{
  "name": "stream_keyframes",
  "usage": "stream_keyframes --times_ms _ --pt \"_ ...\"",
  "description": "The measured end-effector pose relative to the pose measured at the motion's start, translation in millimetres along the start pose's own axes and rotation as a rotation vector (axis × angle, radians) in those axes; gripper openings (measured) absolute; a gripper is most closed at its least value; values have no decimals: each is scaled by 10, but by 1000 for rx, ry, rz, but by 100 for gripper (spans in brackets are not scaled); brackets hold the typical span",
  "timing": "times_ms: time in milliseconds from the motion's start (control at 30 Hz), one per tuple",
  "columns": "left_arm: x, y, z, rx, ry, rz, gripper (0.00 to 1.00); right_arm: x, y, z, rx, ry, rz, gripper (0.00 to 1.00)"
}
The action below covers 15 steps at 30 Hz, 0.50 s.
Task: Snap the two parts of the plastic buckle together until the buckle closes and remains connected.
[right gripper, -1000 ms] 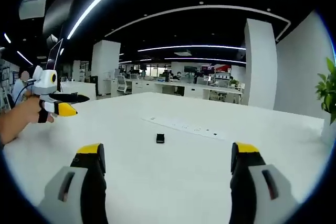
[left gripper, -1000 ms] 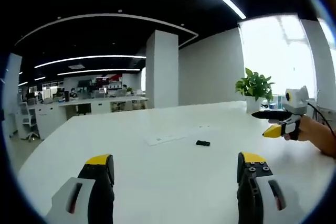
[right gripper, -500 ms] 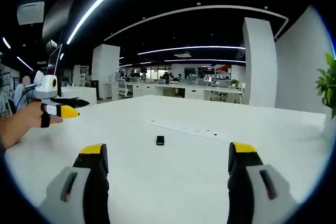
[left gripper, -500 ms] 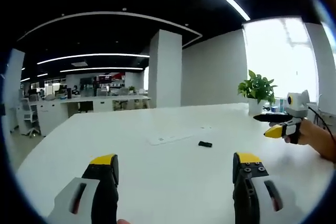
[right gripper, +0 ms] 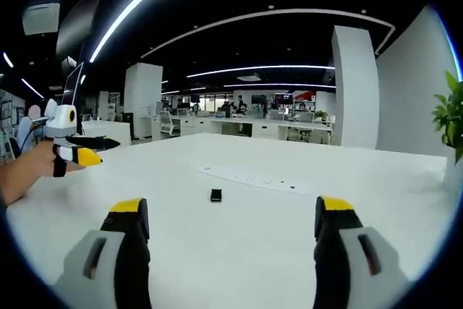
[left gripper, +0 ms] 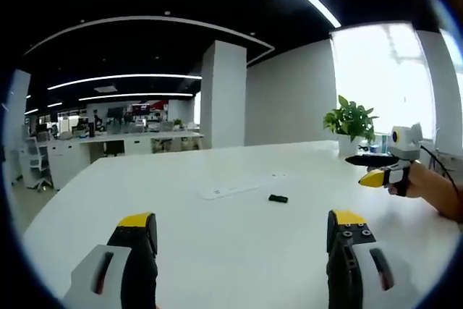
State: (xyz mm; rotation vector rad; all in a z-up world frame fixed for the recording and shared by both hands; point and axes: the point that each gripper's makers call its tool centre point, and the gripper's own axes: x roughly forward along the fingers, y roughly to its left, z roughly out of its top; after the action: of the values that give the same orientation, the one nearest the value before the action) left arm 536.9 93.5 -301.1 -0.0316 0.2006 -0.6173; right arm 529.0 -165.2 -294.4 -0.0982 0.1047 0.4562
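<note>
A small black plastic buckle (left gripper: pixel 278 198) lies on the white table (left gripper: pixel 217 244), well ahead of both grippers; in the right gripper view the buckle (right gripper: pixel 215 195) sits near the middle. I cannot tell from here whether it is one piece or two. My left gripper (left gripper: pixel 242 229) is open, jaws wide apart with nothing between them. My right gripper (right gripper: pixel 228 218) is open too and holds nothing. The right gripper (left gripper: pixel 380 168) also shows at the right of the left gripper view, held by a hand. The left gripper (right gripper: pixel 76 150) shows at the left of the right gripper view.
A white power strip (right gripper: pixel 249 176) lies flat on the table just beyond the buckle. A potted green plant (left gripper: pixel 351 124) stands at the table's far right edge. White pillars (left gripper: pixel 223 95) and office desks (left gripper: pixel 116 146) stand beyond the table.
Both views have shifted slightly with the hands; the buckle has not moved on the table. Both grippers stay open and hold nothing.
</note>
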Motion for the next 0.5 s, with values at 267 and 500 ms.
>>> stream_keyframes --times_ms 267,500 --pt "5 -20 -16 0 12 -10 99 12 15 -21 -16 12 -2 95" --pt "-3 -16 -37 8 33 -7 99 19 45 -40 -20 28 5 98"
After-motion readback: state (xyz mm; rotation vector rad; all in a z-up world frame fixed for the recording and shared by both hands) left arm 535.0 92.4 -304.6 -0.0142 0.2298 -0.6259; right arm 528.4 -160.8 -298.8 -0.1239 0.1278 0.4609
